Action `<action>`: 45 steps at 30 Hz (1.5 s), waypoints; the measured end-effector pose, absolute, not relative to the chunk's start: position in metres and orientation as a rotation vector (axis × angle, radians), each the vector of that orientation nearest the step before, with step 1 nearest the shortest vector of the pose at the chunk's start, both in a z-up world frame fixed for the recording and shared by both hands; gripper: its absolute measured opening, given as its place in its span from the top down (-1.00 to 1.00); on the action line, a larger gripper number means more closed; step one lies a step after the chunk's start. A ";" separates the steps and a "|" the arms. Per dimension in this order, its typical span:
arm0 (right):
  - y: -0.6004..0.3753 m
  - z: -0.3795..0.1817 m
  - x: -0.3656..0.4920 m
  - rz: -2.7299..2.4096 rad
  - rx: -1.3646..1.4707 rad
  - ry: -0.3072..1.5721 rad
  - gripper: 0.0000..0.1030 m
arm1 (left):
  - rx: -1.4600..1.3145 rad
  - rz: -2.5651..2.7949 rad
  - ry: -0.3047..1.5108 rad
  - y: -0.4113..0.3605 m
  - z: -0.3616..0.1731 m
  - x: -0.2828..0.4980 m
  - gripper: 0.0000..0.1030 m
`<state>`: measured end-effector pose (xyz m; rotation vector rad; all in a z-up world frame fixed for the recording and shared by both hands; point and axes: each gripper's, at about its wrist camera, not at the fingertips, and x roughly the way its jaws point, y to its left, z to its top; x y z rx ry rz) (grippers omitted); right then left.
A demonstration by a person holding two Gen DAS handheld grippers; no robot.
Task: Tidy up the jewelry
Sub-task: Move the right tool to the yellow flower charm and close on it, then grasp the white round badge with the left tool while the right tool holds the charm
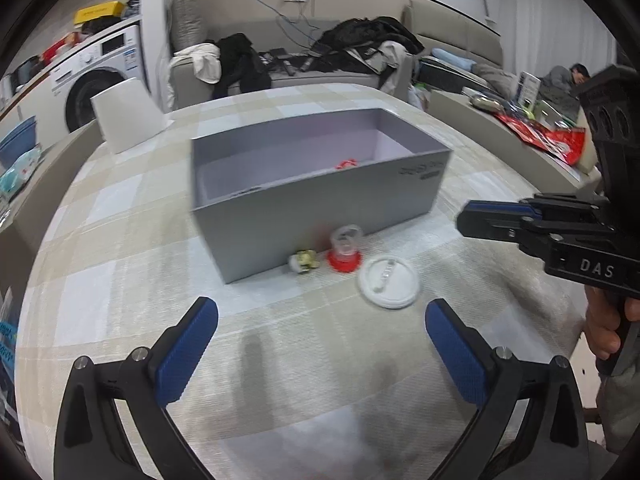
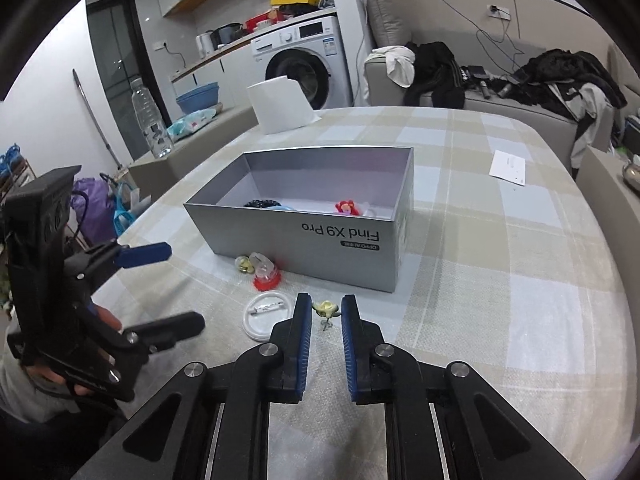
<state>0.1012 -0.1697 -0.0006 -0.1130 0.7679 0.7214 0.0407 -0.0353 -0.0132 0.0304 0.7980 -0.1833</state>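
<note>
My right gripper (image 2: 326,312) is shut on a small pale yellow flower earring (image 2: 325,309), whose pin hangs down between the blue pads. In the left wrist view the right gripper (image 1: 464,220) shows from the side with the earring hidden. A grey open box (image 2: 320,236) (image 1: 320,208) holds a red piece (image 2: 347,207) and a black beaded piece (image 2: 262,203). In front of the box lie a yellow bead piece (image 2: 245,265) (image 1: 304,262), a clear piece on a red base (image 2: 266,278) (image 1: 345,249) and a white round lid (image 2: 266,316) (image 1: 388,282). My left gripper (image 1: 320,316) (image 2: 184,288) is open over bare cloth.
The checked tablecloth (image 2: 500,280) covers the table. A white paper roll (image 2: 282,106) stands at the far edge, and a white card (image 2: 508,168) lies at the far right. A washing machine (image 2: 304,60) and a sofa with clothes (image 2: 520,76) stand beyond the table.
</note>
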 end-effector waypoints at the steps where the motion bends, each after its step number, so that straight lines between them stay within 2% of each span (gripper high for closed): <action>1: -0.170 0.000 0.101 0.721 -0.111 0.768 0.73 | 0.036 -0.198 0.805 -0.039 -0.014 0.042 -0.70; 2: -0.170 0.000 0.102 0.722 -0.107 0.768 0.73 | 0.042 -0.213 0.817 -0.042 -0.015 0.045 -0.52; 6: -0.170 0.002 0.100 0.732 -0.101 0.764 0.73 | 0.079 -0.265 0.858 -0.057 -0.019 0.052 -0.27; 8: -0.169 0.002 0.099 0.736 -0.103 0.762 0.73 | 0.096 -0.282 0.885 -0.063 -0.022 0.057 0.05; 12: -0.168 0.002 0.098 0.743 -0.108 0.763 0.73 | 0.115 -0.289 0.888 -0.068 -0.020 0.060 0.22; 13: -0.167 0.002 0.098 0.744 -0.109 0.763 0.73 | 0.114 -0.291 0.887 -0.069 -0.020 0.060 0.32; 19: -0.166 0.001 0.098 0.747 -0.112 0.765 0.73 | 0.116 -0.291 0.876 -0.067 -0.020 0.055 0.35; 21: -0.166 0.001 0.098 0.747 -0.111 0.765 0.73 | 0.112 -0.303 0.856 -0.066 -0.017 0.051 0.53; 23: -0.165 0.000 0.098 0.747 -0.110 0.766 0.73 | 0.116 -0.292 0.853 -0.065 -0.017 0.050 0.83; 30: -0.164 -0.002 0.097 0.746 -0.113 0.767 0.73 | 0.074 -0.306 0.855 -0.056 -0.016 0.049 0.82; 31: -0.164 -0.001 0.097 0.746 -0.112 0.767 0.73 | 0.074 -0.301 0.851 -0.056 -0.015 0.049 0.76; 33: -0.165 -0.001 0.097 0.746 -0.110 0.766 0.73 | 0.081 -0.286 0.846 -0.056 -0.013 0.049 0.45; 34: -0.166 -0.001 0.098 0.745 -0.109 0.766 0.73 | 0.081 -0.287 0.841 -0.056 -0.012 0.049 0.21; 35: -0.166 -0.001 0.098 0.745 -0.107 0.766 0.73 | 0.075 -0.299 0.834 -0.056 -0.011 0.049 0.14; 45: -0.168 0.001 0.099 0.747 -0.100 0.762 0.73 | 0.117 -0.297 0.893 -0.066 -0.022 0.063 0.11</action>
